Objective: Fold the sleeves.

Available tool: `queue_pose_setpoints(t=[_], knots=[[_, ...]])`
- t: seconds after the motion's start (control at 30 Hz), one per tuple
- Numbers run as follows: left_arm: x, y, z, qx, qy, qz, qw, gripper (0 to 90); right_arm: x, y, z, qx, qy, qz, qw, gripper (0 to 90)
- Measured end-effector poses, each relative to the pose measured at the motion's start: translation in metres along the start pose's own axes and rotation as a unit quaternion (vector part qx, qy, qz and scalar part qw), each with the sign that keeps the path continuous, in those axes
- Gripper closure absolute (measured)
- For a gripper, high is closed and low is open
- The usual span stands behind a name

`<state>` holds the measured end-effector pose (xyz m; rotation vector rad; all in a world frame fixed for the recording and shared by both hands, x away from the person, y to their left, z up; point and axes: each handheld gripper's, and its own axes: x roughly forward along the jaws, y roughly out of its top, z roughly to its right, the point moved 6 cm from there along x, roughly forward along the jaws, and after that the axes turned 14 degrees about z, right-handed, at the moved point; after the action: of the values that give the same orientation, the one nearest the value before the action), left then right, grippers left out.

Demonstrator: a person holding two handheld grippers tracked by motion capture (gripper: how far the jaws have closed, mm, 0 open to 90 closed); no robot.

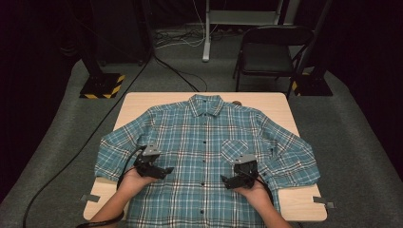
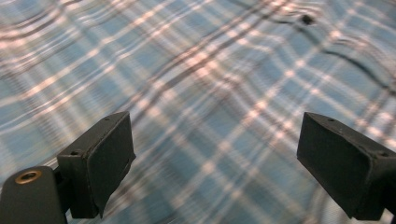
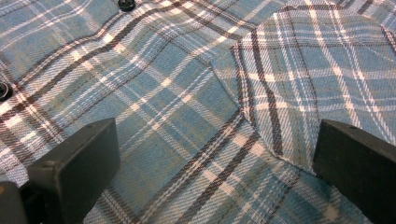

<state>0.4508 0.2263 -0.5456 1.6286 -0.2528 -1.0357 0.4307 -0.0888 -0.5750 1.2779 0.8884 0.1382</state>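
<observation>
A teal plaid shirt [image 1: 204, 156] lies spread face up on the worktop [image 1: 294, 202], collar [image 1: 205, 105] toward the far edge, buttoned down the front, both sleeves stretched out to the sides and reaching past the worktop's edges. The hem hangs off the near edge between the person's forearms. No fold, tuck or crease line shows anywhere in the cloth, so the work with the shirt looks to be at its very start: the garment is laid out flat and nothing more has been done to it.

The left tongs [image 1: 164, 169] hover over the shirt's left front panel, near the button placket, and the left gripper view shows their jaws standing wide with only plaid cloth beneath, nothing pinched. The right tongs [image 1: 228, 182] hover just below the chest pocket [image 1: 235, 148]; in the right gripper view their jaws also stand wide, with the pocket's lower point [image 3: 299, 161] lying between them and no cloth taken up.

Both tongs hold nothing. What is left appears to be everything: gripping the fabric and whatever folding or moving follows.
</observation>
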Motion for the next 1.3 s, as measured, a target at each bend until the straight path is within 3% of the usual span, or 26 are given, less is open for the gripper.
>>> queue_pose_setpoints(t=[0.2,0.4,0.67,0.83,1.0,1.1,1.3], knots=[[-0.011,-0.009,-0.029,-0.036,0.034,0.0,0.9988,10.4,0.0,0.0,0.0,0.0,0.0,0.0,1.0,0.0],[-0.019,-0.015,-0.047,-0.061,0.059,0.003,0.9964,10.2,0.0,0.0,0.0,0.0,0.0,0.0,1.0,0.0],[-0.029,-0.011,-0.054,-0.072,0.068,0.01,0.9951,10.4,0.0,0.0,0.0,0.0,0.0,0.0,1.0,0.0],[-0.037,-0.005,-0.053,-0.057,0.069,0.006,0.996,10.7,0.0,0.0,0.0,0.0,0.0,0.0,1.0,0.0],[-0.044,-0.004,-0.057,-0.057,0.075,0.01,0.9955,10.7,0.0,0.0,0.0,0.0,0.0,0.0,1.0,0.0],[-0.046,-0.006,-0.062,-0.067,0.083,0.012,0.9942,10.7,0.0,0.0,0.0,0.0,0.0,0.0,1.0,0.0],[-0.054,-0.008,-0.076,-0.094,0.114,0.03,0.9886,12.0,0.0,0.0,0.0,0.0,0.0,0.0,1.0,0.0]])
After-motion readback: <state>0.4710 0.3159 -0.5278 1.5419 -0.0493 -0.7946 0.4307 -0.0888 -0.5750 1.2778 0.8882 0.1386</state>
